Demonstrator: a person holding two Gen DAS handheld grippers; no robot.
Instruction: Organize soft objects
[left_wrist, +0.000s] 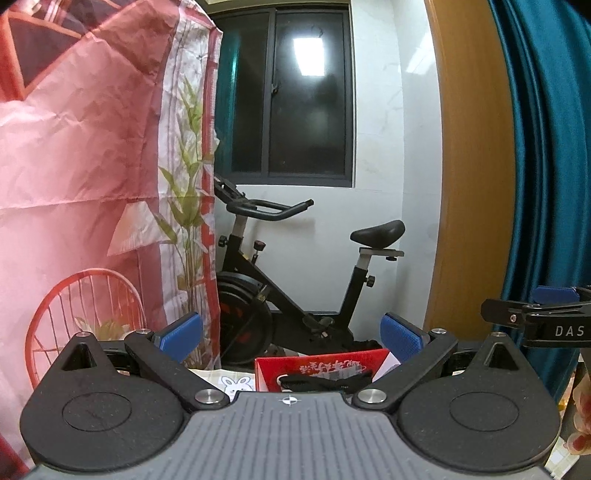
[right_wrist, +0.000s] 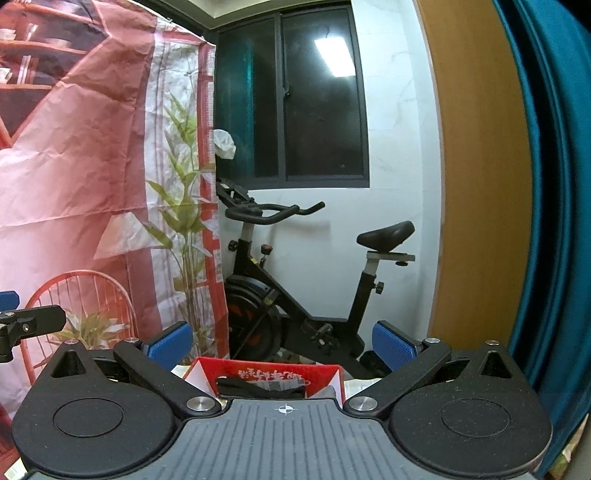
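Left wrist view: left gripper (left_wrist: 291, 338) held level, jaws wide apart, nothing between the blue pads (left_wrist: 183, 332). Just below and ahead sits a red bag (left_wrist: 321, 363) with white lettering, open at the top; black strap (left_wrist: 325, 382) lies inside it, the only soft item visible. Bag stands on a light cloth with a rabbit print (left_wrist: 236, 386), near the cloth's far edge. Right gripper (left_wrist: 539, 317) pokes in from the right frame edge, side-on; can't tell its spacing from here. Behind: exercise bike (left_wrist: 295, 280) against the white wall, dark window (left_wrist: 291, 92) above it, pink printed backdrop (left_wrist: 92, 166) left, teal curtain (left_wrist: 546, 147) right.

Right wrist view: right gripper (right_wrist: 282, 343) also level, jaws fully spread, empty. Same red bag (right_wrist: 273, 374) directly ahead between the fingers, black strap (right_wrist: 258, 389) inside. Tip of the left gripper (right_wrist: 26, 325) at the left frame edge. Bike (right_wrist: 303, 288), window (right_wrist: 295, 96), backdrop (right_wrist: 85, 166), curtain (right_wrist: 554, 184) as background.
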